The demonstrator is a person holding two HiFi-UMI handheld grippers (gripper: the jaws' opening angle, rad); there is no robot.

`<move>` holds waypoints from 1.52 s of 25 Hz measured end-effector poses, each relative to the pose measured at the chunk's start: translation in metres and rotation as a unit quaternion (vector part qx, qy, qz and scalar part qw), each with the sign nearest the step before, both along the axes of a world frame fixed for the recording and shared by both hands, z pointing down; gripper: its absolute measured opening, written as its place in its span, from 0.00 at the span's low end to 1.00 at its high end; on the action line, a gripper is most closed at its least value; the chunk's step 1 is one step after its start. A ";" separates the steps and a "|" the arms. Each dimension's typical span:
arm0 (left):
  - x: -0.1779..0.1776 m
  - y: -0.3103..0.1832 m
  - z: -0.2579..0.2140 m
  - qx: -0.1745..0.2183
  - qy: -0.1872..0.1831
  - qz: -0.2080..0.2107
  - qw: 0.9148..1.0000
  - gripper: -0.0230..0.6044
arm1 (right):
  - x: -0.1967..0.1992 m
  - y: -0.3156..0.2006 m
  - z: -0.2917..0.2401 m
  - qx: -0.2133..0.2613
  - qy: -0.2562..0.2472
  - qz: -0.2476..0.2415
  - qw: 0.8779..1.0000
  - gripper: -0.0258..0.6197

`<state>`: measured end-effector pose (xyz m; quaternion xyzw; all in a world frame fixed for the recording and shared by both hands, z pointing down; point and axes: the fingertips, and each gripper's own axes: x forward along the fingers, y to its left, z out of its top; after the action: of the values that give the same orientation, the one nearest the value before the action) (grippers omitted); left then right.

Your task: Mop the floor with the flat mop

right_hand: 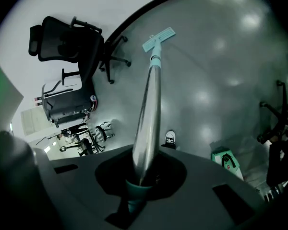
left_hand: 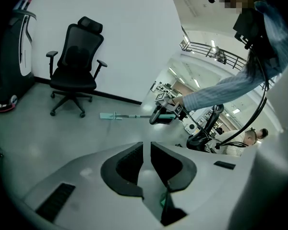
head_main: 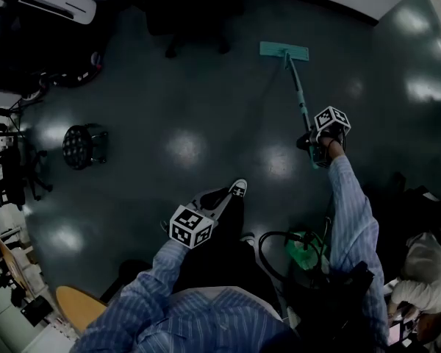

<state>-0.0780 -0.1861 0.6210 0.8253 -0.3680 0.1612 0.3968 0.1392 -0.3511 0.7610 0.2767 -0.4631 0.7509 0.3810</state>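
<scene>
Striped blue sleeves are filling the bottom of the head view, one reaching to each gripper. Left gripper (head_main: 214,203) (left_hand: 146,153) is hanging low over the floor (head_main: 169,109), its black ribbed pads sitting almost together with only a thin slit between them and nothing in it. Right gripper (head_main: 317,147) (right_hand: 141,176) is clamping the mop (head_main: 297,87) (right_hand: 151,95) at the teal sleeve near the top end of its handle. Handle is showing as a shiny round metal tube, slanting forward and down. Mop head (head_main: 284,50) (left_hand: 110,116) (right_hand: 159,39) is a flat teal rectangle, lying flat on the floor well ahead of the person, just beside the wheeled base of a black mesh-backed chair (head_main: 195,13) (left_hand: 77,66) (right_hand: 67,37). Floor is looking smooth, dark grey-green and glossy, throwing back soft patches of ceiling light. Black-and-white square markers are covering the cube on each gripper. White-and-black shoe (head_main: 237,189) (right_hand: 170,138) is standing just beyond the left gripper. Round black stool (head_main: 79,145) with a perforated top is standing well to the left. Green box (head_main: 305,248) (right_hand: 225,158) is resting on the floor by the person's right side.
</scene>
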 end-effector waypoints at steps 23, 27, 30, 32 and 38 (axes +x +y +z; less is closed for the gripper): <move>-0.009 0.014 -0.015 0.010 0.012 -0.017 1.000 0.12 | -0.016 0.041 -0.011 0.000 -0.024 0.075 0.997 0.07; 0.006 0.031 -0.022 0.016 0.022 -0.010 1.000 0.12 | -0.006 0.097 -0.013 -0.002 -0.024 0.069 0.997 0.07; 0.020 0.049 -0.026 0.022 0.024 0.004 0.999 0.12 | -0.001 0.139 -0.016 -0.006 -0.033 0.079 0.996 0.07; 0.028 0.063 -0.030 0.027 0.027 0.010 0.999 0.12 | -0.001 0.168 -0.020 -0.007 -0.043 0.091 0.995 0.07; 0.043 0.104 -0.043 0.037 0.036 0.027 0.998 0.12 | 0.002 0.263 -0.029 -0.014 -0.056 0.107 0.993 0.07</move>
<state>-0.0348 -0.0824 0.5777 0.8542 -0.3365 0.1283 0.3749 0.1409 -0.0885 0.7318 0.2765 -0.4412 0.8080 0.2757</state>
